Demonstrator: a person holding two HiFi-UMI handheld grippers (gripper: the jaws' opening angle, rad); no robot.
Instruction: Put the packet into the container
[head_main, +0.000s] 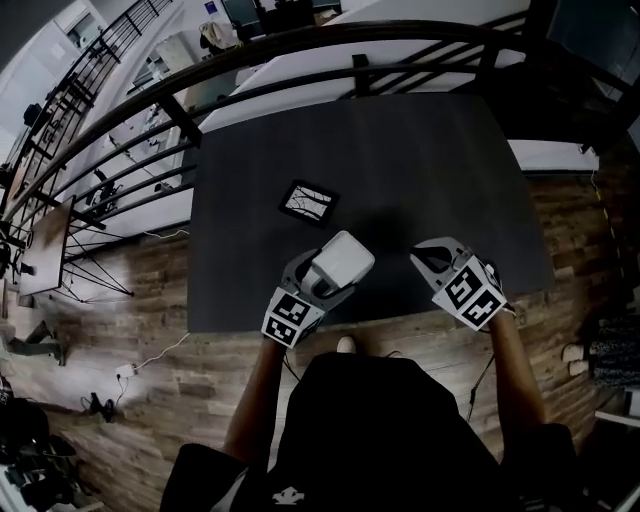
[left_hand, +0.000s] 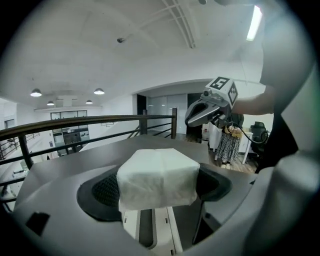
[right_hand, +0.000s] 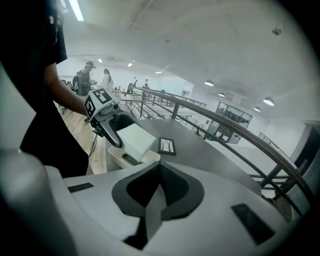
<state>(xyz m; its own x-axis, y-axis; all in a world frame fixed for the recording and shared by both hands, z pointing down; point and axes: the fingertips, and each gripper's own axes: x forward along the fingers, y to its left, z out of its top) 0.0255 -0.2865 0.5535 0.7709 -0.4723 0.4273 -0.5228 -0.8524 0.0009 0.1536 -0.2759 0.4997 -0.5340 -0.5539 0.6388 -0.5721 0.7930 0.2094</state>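
Left gripper (head_main: 312, 283) is clamped on the white packet (head_main: 342, 260), with a pad pressed against each side face. I read the wide stance of its jaws as nothing more than the bulk of the packet between them. Right gripper (right_hand: 159, 192) is clenched, its jaws meeting on nothing. It hangs off to the right of the container (right_hand: 116, 159), apart from it, which I take as keeping out of the way while the other hand does the placing. In the right gripper view I see the packet held tilted directly over the container, its lower edge at or just inside the rim. Whether it touches the container's floor I cannot tell. In the head view I cannot make out the container under the packet and gripper, so I lean on the side-on look. Gripping the packet by its sides leaves its underside free, which suits lowering it straight in. The tilt looks to me like a way of feeding one edge past the rim first. A small dark framed card (head_main: 307, 201) lies flat beyond the container, clear of it, and plays no part that I can see. I judge the task nearly done: the packet should settle inside the container before I let the left jaws go.
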